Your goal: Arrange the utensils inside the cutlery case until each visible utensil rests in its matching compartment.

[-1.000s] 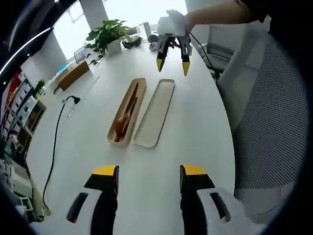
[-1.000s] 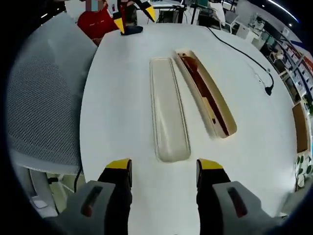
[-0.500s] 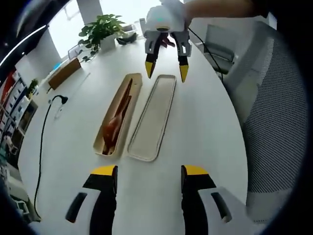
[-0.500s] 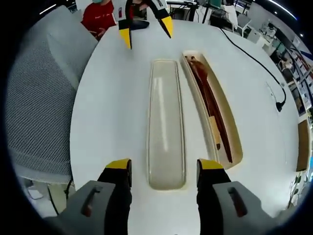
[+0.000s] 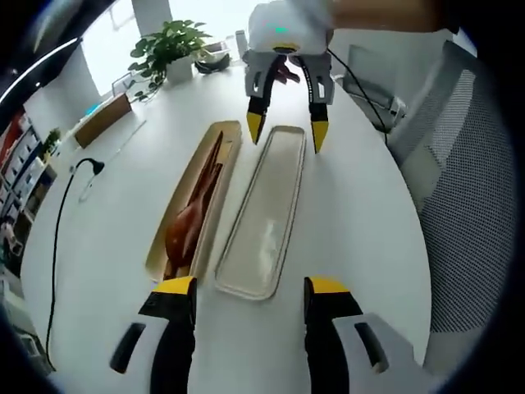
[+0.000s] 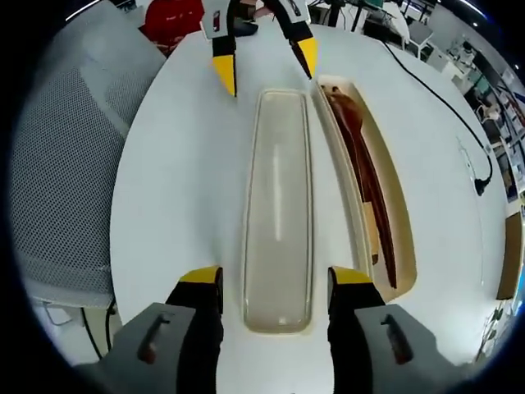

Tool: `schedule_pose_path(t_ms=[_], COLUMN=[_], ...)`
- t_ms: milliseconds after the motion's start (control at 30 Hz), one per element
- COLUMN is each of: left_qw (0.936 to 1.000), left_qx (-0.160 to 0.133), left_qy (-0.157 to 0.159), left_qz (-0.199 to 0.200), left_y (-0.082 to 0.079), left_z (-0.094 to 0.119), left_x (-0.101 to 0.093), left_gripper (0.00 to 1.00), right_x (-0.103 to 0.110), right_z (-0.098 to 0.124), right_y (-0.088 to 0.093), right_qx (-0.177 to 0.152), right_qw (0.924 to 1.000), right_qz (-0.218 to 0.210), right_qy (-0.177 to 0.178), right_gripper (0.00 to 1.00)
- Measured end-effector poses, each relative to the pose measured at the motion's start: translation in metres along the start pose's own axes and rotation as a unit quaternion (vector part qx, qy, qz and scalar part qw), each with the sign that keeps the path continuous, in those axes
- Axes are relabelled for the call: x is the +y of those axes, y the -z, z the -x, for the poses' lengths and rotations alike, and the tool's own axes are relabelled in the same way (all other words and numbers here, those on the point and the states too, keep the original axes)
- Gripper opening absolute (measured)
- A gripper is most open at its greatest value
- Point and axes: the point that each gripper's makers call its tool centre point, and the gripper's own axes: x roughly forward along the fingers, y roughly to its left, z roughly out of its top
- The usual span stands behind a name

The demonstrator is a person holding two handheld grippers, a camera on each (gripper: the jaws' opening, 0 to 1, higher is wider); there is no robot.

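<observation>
On the white desk (image 5: 344, 222) two long, cream-coloured trays lie side by side, touching along their long edges. One is the cutlery case (image 5: 194, 203) itself, a deeper trough with dark brown wooden utensils (image 5: 190, 220) lying lengthwise in it; I cannot tell exactly which pieces they are, nor see any dividers. The other is its shallow lid (image 5: 264, 212), upturned and bare.

From the left gripper view, the left gripper (image 5: 250, 289) hangs at the near end of the pair, its yellow-tipped fingers (image 5: 175, 288) spread wide, with nothing between them. At the far end the right gripper (image 5: 286, 133) points down over the lid's far end, its fingers also wide apart and holding nothing.

From the right gripper view the picture is the same from the other side: the right gripper (image 6: 266, 281) straddles the lid (image 6: 278, 205) at its near end, fingers wide, while the left gripper (image 6: 264, 67) hovers beyond the far end. The case (image 6: 394, 213) lies just to the right there, with the utensils (image 6: 367, 180) inside.

A black cable (image 5: 56, 238) trails across the desk well apart from the case, a potted plant (image 5: 168, 51) stands at the far edge, and a grey mesh chair (image 6: 61, 164) sits beside the desk.
</observation>
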Motion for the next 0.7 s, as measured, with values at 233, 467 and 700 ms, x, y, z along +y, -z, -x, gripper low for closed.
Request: schedule_pose_path(t_ms=[233,467,700], left_qw=[0.9999,0.9998,0.9997], left_qx=[0.004,0.007,0.002], left_qy=[0.008,0.019,0.022], left_qz=[-0.01,-0.008,-0.006], left_y=[-0.005,-0.005,-0.009], left_z=[-0.004,-0.007,-0.01], left_x=[0.0,-0.004,-0.009], left_gripper=[0.53,0.52,0.5], right_x=[-0.002,-0.003,0.003], right_z=[-0.002,-0.003,-0.004], right_y=[0.0,-0.003,-0.01], right_qx=[0.002,-0.008,-0.003], right_qw=[0.9999,0.9998,0.9993], right_qz=[-0.004,-0.003,0.026], right_qy=[-0.016,-0.017,-0.027], right_gripper=[0.5,0.49,0.36])
